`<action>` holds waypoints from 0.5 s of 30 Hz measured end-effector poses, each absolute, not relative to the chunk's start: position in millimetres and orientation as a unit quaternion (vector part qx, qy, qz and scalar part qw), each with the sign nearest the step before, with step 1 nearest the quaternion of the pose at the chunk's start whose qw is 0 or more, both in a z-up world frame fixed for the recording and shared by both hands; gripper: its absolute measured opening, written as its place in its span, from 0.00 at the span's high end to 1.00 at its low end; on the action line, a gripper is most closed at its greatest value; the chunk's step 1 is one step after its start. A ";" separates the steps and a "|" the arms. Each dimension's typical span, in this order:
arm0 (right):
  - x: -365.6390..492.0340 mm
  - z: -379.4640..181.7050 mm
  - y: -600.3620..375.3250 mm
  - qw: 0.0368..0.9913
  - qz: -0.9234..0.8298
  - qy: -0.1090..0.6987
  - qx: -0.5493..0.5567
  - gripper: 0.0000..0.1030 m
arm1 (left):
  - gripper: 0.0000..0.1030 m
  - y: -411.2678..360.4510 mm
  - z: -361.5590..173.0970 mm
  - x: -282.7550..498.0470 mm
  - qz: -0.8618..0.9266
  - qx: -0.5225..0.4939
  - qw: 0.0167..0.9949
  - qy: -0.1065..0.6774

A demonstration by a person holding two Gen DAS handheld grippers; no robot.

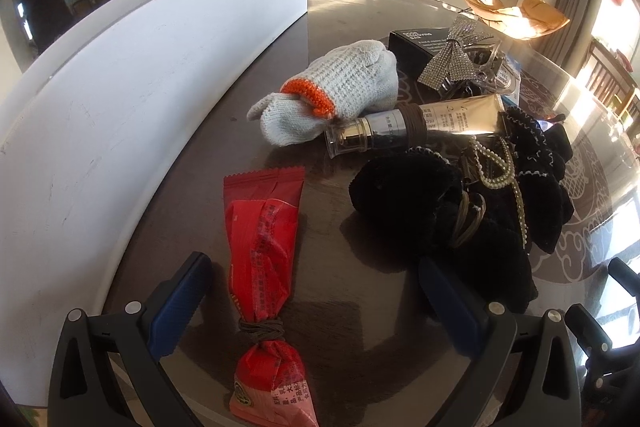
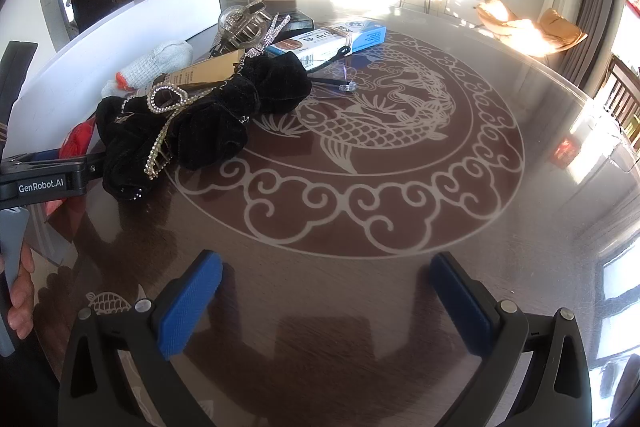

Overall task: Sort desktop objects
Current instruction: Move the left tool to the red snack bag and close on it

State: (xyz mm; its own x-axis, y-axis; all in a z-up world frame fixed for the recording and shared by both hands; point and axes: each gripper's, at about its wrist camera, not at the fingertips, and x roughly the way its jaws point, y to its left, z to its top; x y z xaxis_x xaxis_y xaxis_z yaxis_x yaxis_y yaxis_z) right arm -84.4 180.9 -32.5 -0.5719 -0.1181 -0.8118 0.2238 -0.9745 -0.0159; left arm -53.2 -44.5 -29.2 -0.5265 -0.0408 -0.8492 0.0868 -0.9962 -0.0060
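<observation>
Right tool wide open over bare bench, holding nothing.
Clutter pile upper left: black scrunchies with rhinestone bow on top, gold tube, white knit glove, clear claw clip, blue-white box behind. Left tool at left edge beside pile.
</observation>
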 end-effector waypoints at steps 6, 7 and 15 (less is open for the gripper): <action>-84.5 -32.5 180.9 0.097 -0.885 0.058 0.452 0.00 | 0.00 -44.1 -31.2 -52.2 -0.875 0.482 0.038 0.024; -84.5 -32.5 180.9 0.097 -0.885 0.058 0.452 0.00 | 0.00 -43.8 -31.4 -51.7 -0.875 0.482 0.038 0.025; -84.5 -32.4 180.9 0.097 -0.885 0.058 0.452 0.00 | 0.00 -44.1 -30.3 -48.8 -0.873 0.485 0.041 0.026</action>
State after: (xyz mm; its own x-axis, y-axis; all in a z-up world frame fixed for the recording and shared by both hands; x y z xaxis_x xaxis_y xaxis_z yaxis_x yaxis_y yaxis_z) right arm -84.5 180.9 -32.4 -0.5717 -0.1189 -0.8118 0.2244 -0.9744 -0.0153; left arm -48.8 -44.1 -30.3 -0.5267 -0.0457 -0.8488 0.0964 -0.9953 -0.0062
